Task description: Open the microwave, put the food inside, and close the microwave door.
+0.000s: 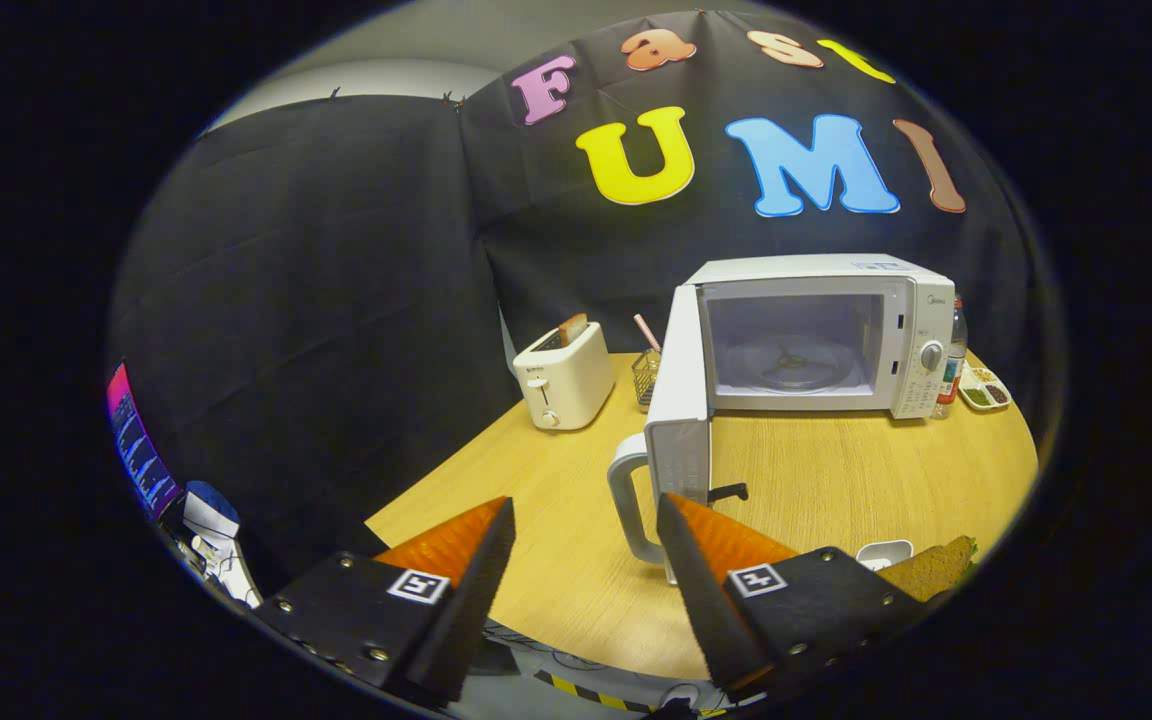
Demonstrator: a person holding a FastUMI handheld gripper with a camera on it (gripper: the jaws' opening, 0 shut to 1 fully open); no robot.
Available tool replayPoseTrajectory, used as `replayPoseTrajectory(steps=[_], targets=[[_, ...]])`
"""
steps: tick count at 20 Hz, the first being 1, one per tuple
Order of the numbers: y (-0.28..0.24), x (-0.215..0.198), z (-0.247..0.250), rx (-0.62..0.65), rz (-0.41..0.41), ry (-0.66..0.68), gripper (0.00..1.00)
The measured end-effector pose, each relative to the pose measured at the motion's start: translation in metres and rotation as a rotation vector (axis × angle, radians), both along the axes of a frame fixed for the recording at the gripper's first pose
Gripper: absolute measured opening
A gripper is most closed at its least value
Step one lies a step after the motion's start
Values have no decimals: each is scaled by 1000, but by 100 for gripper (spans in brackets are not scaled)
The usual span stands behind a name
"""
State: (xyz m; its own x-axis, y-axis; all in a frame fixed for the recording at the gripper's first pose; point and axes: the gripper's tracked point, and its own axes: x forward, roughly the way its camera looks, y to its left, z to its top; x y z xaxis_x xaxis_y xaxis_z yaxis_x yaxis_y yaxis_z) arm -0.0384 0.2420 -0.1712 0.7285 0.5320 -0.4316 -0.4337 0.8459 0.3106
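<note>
Beyond the fingers [586,560], which stand wide apart holding nothing, the microwave [821,335] sits on the bench [836,480] with its door [681,400] swung open; the food [931,568] lies just beside the right finger.

Toaster [563,378], wire basket [646,377], bottle [953,362]

I see a white box-shaped microwave [816,335] with its white door [681,420] and pale grey cavity, standing on a light wood-grain bench [836,480] whose near edge carries a yellow-and-black striped tape [586,692]. Beside it I make out a cream plastic toaster [564,377] holding a brown slice, and a brown sandwich [931,570]. My fingers [586,560] each bear a small black-and-white square marker.
</note>
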Motion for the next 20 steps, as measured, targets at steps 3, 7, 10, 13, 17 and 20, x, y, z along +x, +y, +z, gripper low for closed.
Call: replayPoseTrajectory(steps=[3, 7, 10, 13, 17, 20], targets=[[-28, -10, 27, 40, -3, -24, 96], [-79, -7, 37, 21, -34, -52, 97], [-116, -4, 34, 42, -77, -20, 97], [-157, 0, 29, 64, -126, 30, 97], [-204, 4, 20, 118, -182, 100, 97], [-233, 8, 11, 162, -223, 152, 97]])
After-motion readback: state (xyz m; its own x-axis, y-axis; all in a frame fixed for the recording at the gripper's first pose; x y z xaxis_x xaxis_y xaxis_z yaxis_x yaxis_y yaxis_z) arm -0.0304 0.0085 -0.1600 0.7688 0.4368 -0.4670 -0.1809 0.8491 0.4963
